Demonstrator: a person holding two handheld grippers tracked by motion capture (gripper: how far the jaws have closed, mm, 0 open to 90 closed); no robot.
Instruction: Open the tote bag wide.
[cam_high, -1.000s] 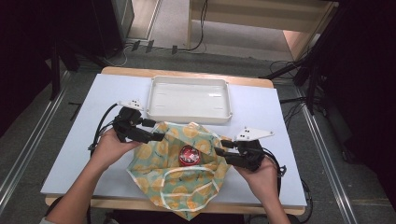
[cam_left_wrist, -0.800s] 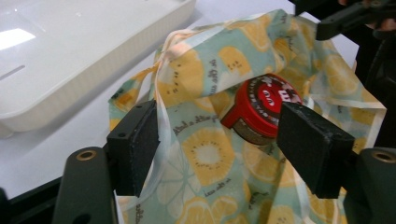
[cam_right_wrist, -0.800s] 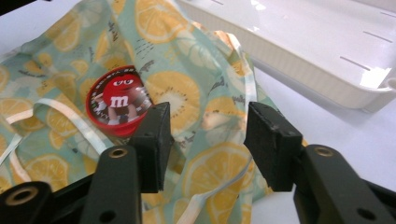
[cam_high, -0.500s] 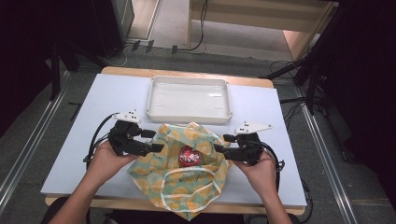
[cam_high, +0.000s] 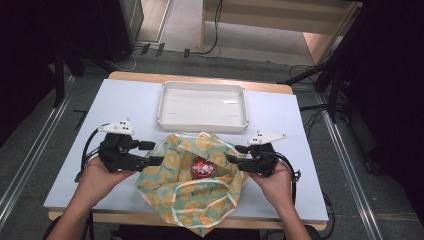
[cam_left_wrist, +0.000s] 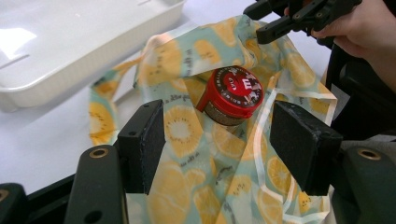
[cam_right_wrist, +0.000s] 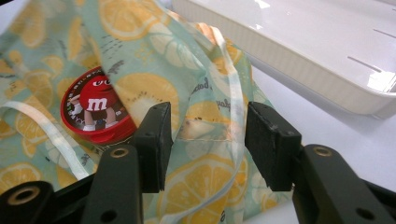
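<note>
A lemon-print cloth (cam_high: 186, 192) lies crumpled at the table's front, and a small jar with a red lid (cam_high: 202, 167) rests in its middle. My left gripper (cam_high: 152, 153) is at the cloth's left edge. Its jaws have just been closing and stand apart over the cloth (cam_left_wrist: 187, 126), pointing at the jar (cam_left_wrist: 232, 95) without pressing anything. My right gripper (cam_high: 234, 154) is at the cloth's right edge. Its jaws have also just been closing, and a raised fold of cloth (cam_right_wrist: 205, 116) stands between them, unpinched. The red lid (cam_right_wrist: 95, 109) lies beyond its left jaw.
An empty white tray (cam_high: 202, 125) stands behind the cloth, and its rim (cam_left_wrist: 70, 77) and wall (cam_right_wrist: 303, 70) show in both gripper views. The other hand's gripper (cam_left_wrist: 299, 18) shows at the far side of the cloth. Bare white table lies left and right.
My left gripper has drawn back leftward and toward the table's front, out to the cloth's left edge. The cloth lies lower around the jar. My right gripper has barely moved.
</note>
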